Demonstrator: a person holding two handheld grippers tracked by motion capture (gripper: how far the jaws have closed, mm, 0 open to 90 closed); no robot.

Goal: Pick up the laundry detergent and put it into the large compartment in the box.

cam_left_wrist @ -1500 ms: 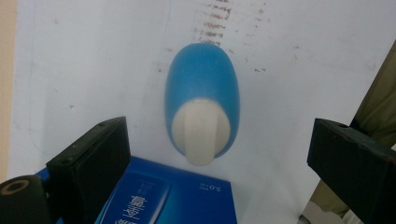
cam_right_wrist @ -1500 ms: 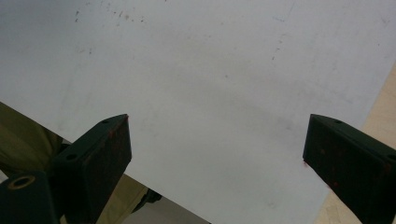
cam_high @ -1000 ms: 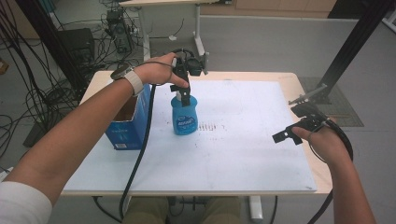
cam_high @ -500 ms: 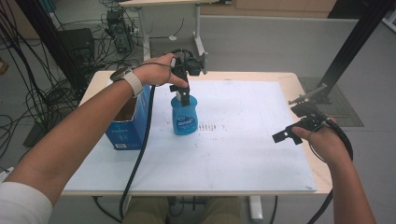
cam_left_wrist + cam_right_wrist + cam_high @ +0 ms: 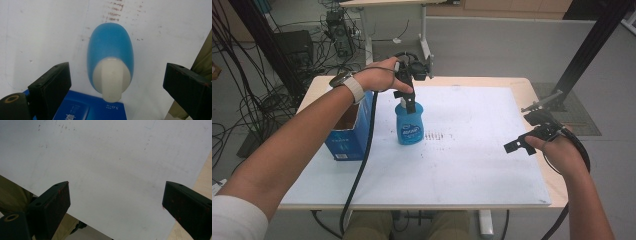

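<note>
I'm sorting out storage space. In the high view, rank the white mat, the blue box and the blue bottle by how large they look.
Largest to smallest:
1. white mat, covering most of the tabletop.
2. blue box, partly hidden by the forearm.
3. blue bottle, narrower than the box, though similar in height.

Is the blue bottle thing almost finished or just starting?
Hard to say, but it looks early. The bottle stands upright on the white mat, beside the open blue box. The left gripper hangs right over its white cap with jaws wide open, not touching it. The right gripper waits open near the mat's edge. Grabbing the bottle seems still to come.
</note>
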